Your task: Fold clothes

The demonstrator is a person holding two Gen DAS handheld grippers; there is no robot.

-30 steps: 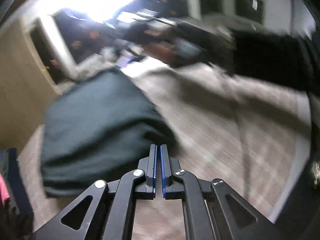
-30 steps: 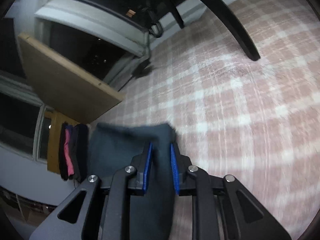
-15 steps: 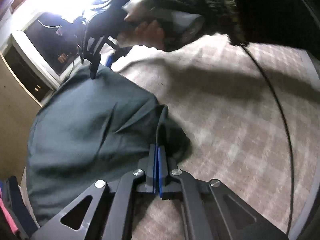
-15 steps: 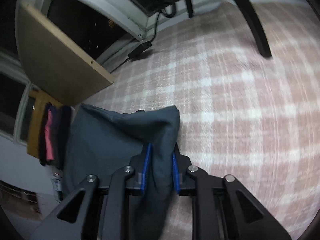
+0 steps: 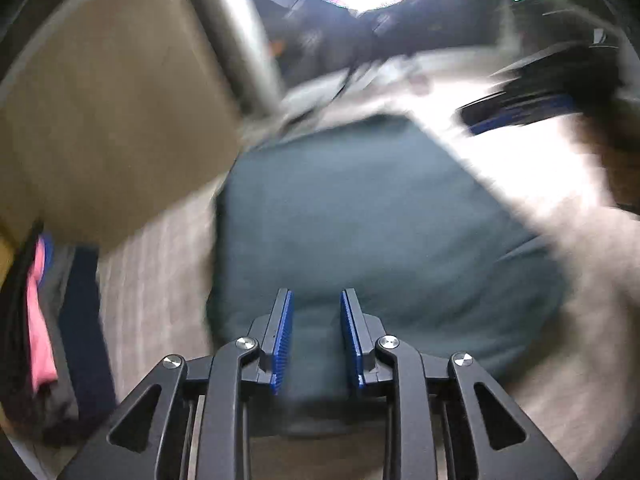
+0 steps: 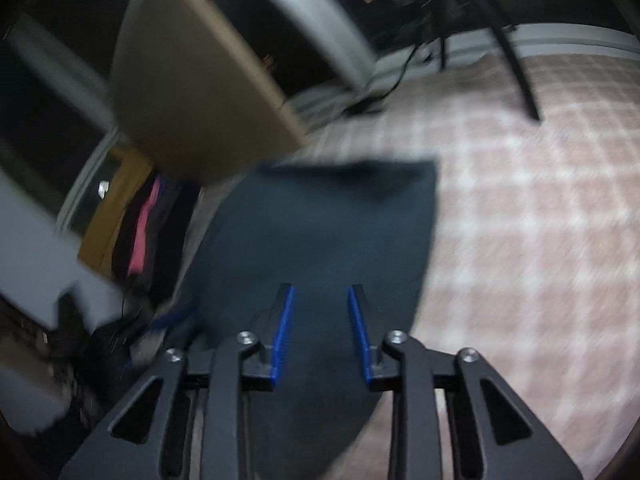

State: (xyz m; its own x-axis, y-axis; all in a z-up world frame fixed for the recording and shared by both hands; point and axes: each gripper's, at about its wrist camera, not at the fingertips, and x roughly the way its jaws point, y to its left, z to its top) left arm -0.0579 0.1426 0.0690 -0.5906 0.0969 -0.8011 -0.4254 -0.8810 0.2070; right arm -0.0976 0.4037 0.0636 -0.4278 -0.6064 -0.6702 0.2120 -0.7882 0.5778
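A dark teal garment lies folded flat on the pink checked cloth. It also shows in the right wrist view. My left gripper is open and empty just above its near edge. My right gripper is open and empty above the garment's near part. In the left wrist view the right gripper's blue fingers show blurred at the upper right, beyond the garment. Both views are motion blurred.
A tan wooden board stands left of the garment; it also shows in the right wrist view. A stack of dark and pink clothes lies at the far left. Dark chair legs and cables stand on the checked cloth beyond.
Both grippers have let go of the garment and opened. The garment now lies flat and folded, and both grippers have drawn back over it.
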